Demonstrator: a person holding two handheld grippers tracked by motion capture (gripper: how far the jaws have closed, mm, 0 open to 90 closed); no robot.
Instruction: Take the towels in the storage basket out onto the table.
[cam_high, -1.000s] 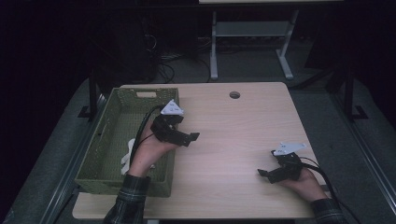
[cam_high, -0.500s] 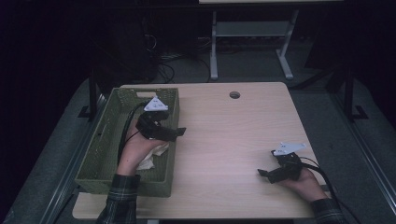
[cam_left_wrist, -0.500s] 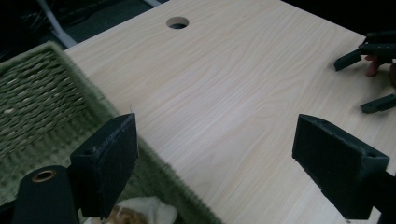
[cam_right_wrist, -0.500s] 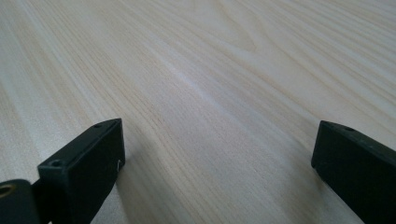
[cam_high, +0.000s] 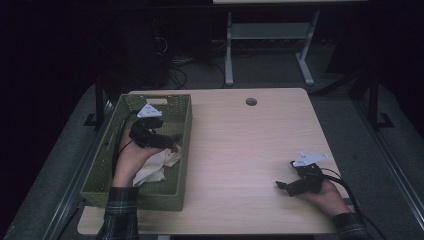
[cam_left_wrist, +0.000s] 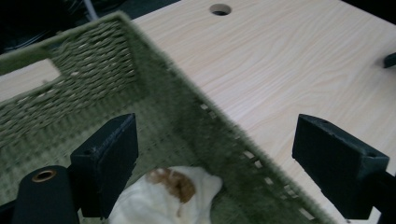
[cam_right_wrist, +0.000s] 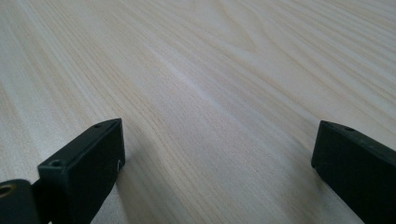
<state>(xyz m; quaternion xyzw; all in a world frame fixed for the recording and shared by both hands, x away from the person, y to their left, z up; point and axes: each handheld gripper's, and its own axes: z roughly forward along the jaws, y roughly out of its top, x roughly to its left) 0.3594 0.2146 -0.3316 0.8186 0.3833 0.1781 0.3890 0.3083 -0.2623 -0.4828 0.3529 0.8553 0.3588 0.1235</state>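
High view first: a green woven basket (cam_high: 182, 145) sits on the left side of the wooden table (cam_high: 250, 145), and a white cloth (cam_high: 156, 167) lies crumpled on the basket floor, toward the basket's 5 o'clock corner. The left gripper (cam_high: 172, 139) hangs over the inside of the basket, just above the cloth, with its tips pointing to 3 o'clock. The right gripper (cam_high: 283, 186) rests low over bare table at about 4 o'clock from the middle of the table, well apart from the basket. Left gripper view next: the two black jaws stand wide apart with nothing between them, one jaw over the basket floor and the other out past the basket wall (cam_left_wrist: 224, 135) over the table. The cloth (cam_left_wrist: 163, 196) lies at 6 o'clock, beside the near jaw, and it has a brown stain (cam_left_wrist: 175, 183) on its top fold. Right gripper view last: the jaws are wide open over plain wood (cam_right_wrist: 201, 93) and hold nothing. The cloth looks soft, floppy and very light, so it should bunch up easily and will not break. A good place to pinch it seems to be a raised fold near the top of the lump, where the jaws can close on a thick bit and not slip off a thin edge. It may drag or catch on the rough weave when lifted.
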